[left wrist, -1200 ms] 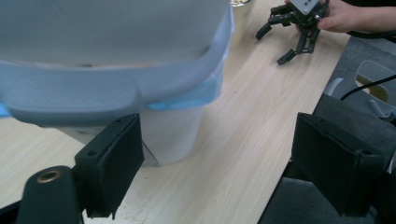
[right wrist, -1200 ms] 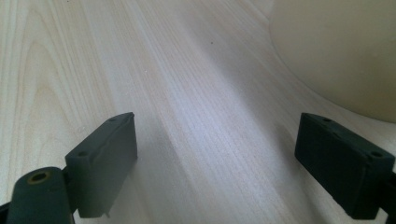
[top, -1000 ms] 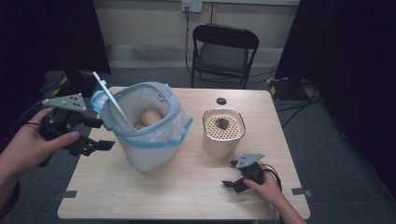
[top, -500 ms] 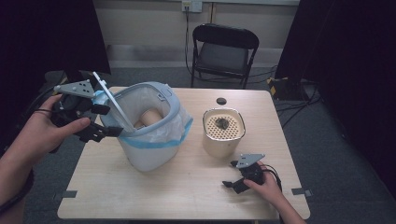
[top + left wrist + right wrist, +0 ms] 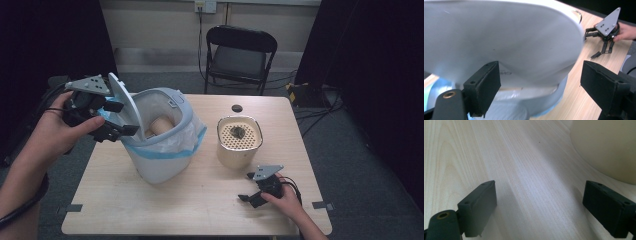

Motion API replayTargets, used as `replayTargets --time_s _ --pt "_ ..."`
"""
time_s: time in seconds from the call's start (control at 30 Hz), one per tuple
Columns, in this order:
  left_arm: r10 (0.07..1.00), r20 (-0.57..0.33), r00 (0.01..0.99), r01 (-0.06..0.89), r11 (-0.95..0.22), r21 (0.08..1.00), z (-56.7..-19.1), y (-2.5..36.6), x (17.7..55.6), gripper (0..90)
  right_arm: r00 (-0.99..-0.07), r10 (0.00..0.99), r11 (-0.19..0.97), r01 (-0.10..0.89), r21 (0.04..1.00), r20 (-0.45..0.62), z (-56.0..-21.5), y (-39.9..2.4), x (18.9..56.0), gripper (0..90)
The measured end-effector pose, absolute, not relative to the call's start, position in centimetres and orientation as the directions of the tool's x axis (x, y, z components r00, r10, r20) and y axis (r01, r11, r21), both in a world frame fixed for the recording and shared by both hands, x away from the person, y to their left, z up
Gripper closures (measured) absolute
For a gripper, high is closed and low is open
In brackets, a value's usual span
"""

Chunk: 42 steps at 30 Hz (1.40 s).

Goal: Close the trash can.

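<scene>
Pale wooden table [image 5: 200, 200]: left gripper [image 5: 107, 127], jaws apart, nudges white bin's hinged plastic lid [image 5: 120, 100], which may slip shut; right gripper [image 5: 255, 192] rests released.

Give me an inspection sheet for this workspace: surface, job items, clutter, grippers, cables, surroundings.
Surface: light wooden table, tape marks near its front corners.
Job's things: white bin with a blue-edged bag liner; its swing lid is tilted up; a brown roll-like item lies inside.
Clutter: cream perforated container with something dark on top; small dark round object behind it.
Grippers: left gripper at the lid's edge, lid between its fingers, no clamping seen; right gripper open, low over the table, nothing between its fingers.
Cables: dark cable trails from the left gripper; more lie on the floor at right.
Surroundings: black folding chair, wall outlet, dark curtains.
</scene>
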<state>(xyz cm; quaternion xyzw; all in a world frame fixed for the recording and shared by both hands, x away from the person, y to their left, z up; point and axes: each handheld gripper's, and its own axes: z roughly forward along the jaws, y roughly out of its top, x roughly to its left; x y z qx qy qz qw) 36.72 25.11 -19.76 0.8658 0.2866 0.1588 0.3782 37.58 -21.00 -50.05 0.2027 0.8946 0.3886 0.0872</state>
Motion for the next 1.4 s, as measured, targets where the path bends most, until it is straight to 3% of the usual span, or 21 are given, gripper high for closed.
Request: replayTargets --time_s 0.3,0.77,1.03,1.4 --pt "0.588 0.052 0.807 0.367 -0.57 0.735 -20.3 23.0 38.2 14.9 -0.901 0.433 0.615 0.298 0.73 0.003 -50.1 -21.0 37.5 11.4" --pt "0.641 0.019 0.767 0.443 -0.551 0.707 -21.1 22.3 40.3 12.6 -0.902 0.431 0.615 0.296 0.731 0.002 -50.1 -21.0 37.6 11.4" --pt "0.666 -0.002 0.746 0.481 -0.536 0.694 -21.5 22.1 41.1 31.2 -0.902 0.431 0.615 0.296 0.731 0.002 -50.1 -21.0 37.6 11.4" --pt "0.672 0.022 0.741 0.499 -0.571 0.652 -23.0 20.6 42.1 35.7 -0.905 0.425 0.618 0.291 0.73 0.001 -50.1 -21.0 37.6 10.8"
